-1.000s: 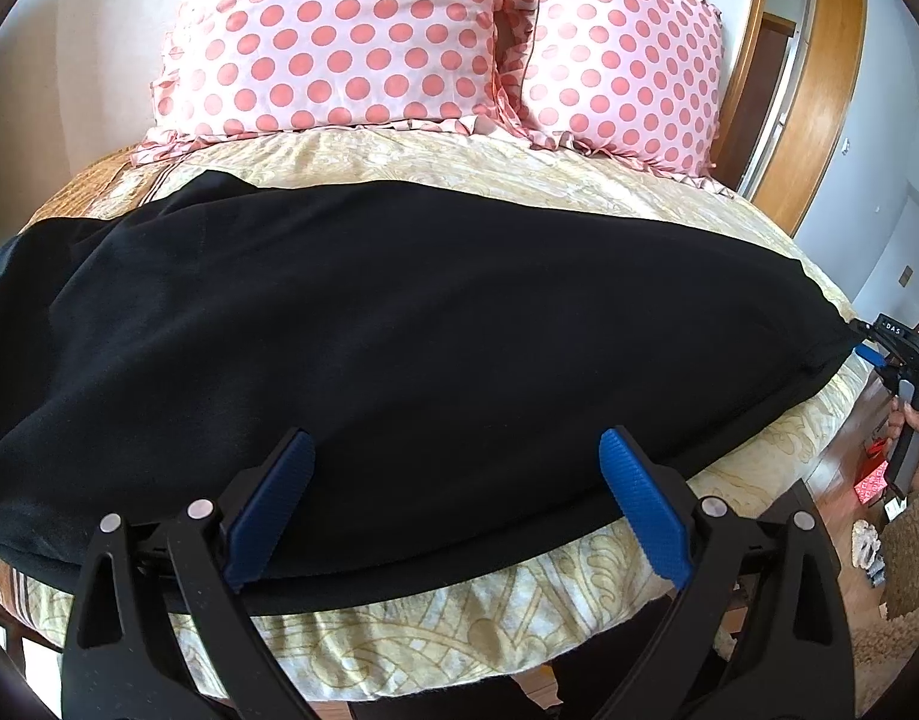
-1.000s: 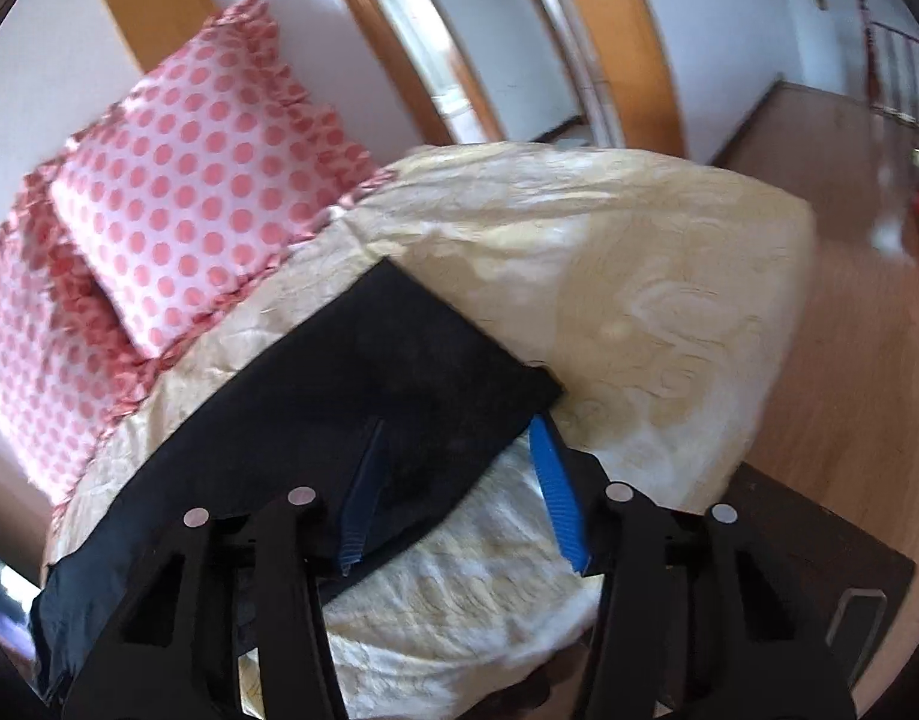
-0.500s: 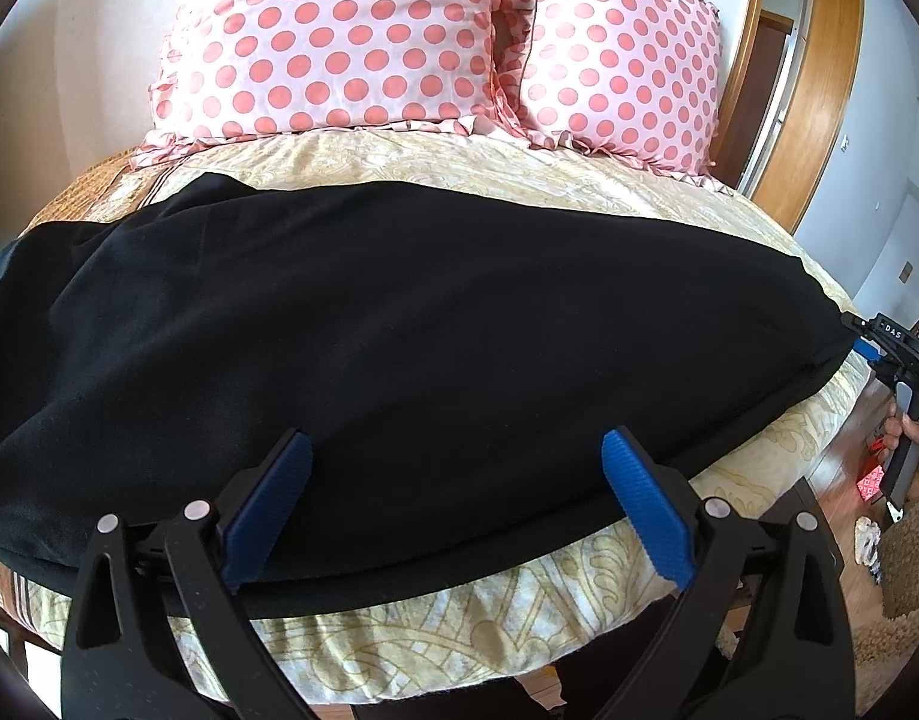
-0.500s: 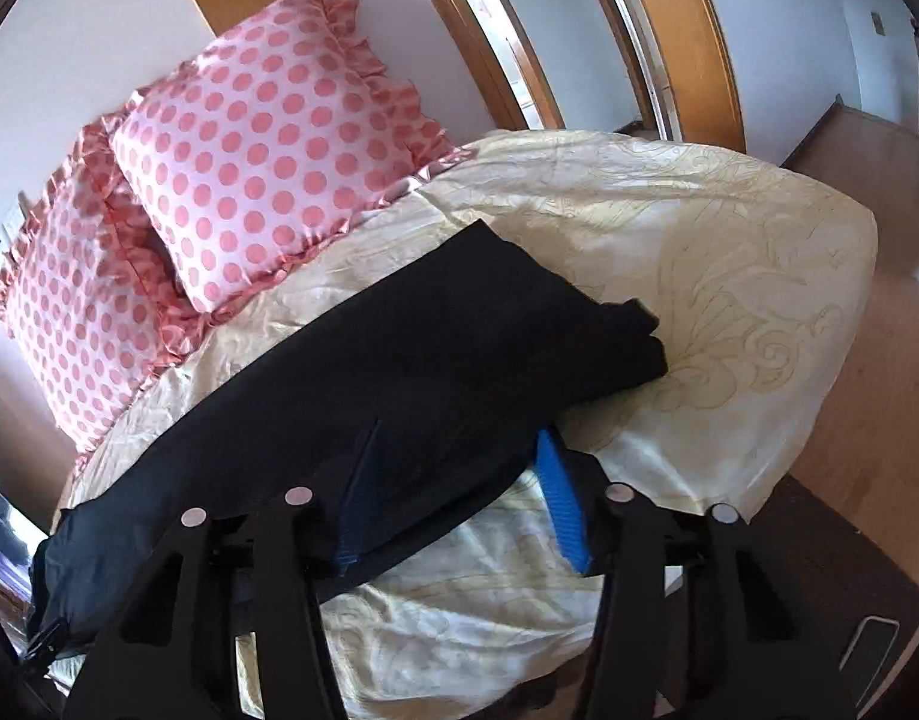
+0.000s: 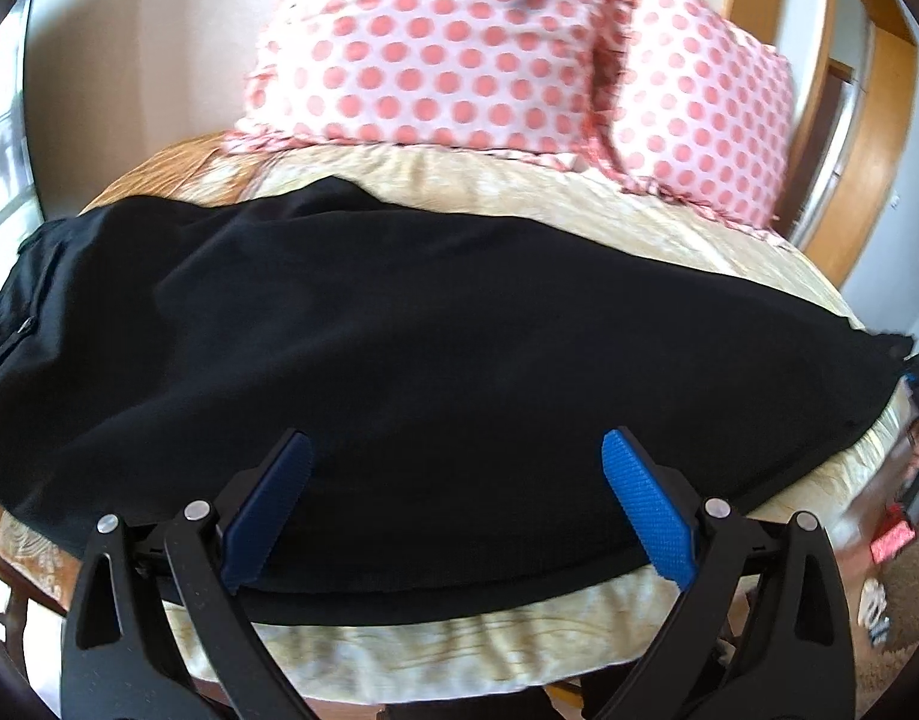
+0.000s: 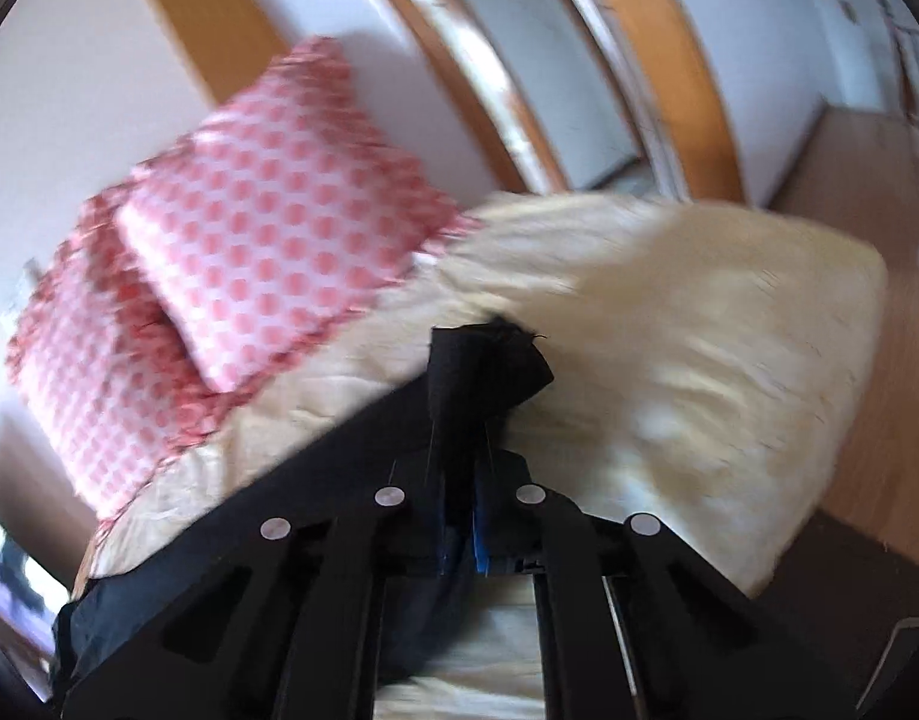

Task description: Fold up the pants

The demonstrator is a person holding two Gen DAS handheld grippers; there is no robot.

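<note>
**Pants on bed: right end clamped, left fingers apart**

The black pants (image 5: 435, 348) lie lengthwise across the bed (image 5: 519, 648). The right gripper (image 6: 465, 516) has its fingers clamped on the pants' hem end, bunched and raised. The left gripper (image 5: 459, 510) hovers at the near edge, fingers apart, gripping nothing. Two polka-dot pillows (image 5: 459, 42) stand behind.

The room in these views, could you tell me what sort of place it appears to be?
Most likely a home bedroom: a bed with a cream patterned cover, two pink polka-dot pillows at its head, and wooden door frames behind. Black pants lie across the bed.
</note>
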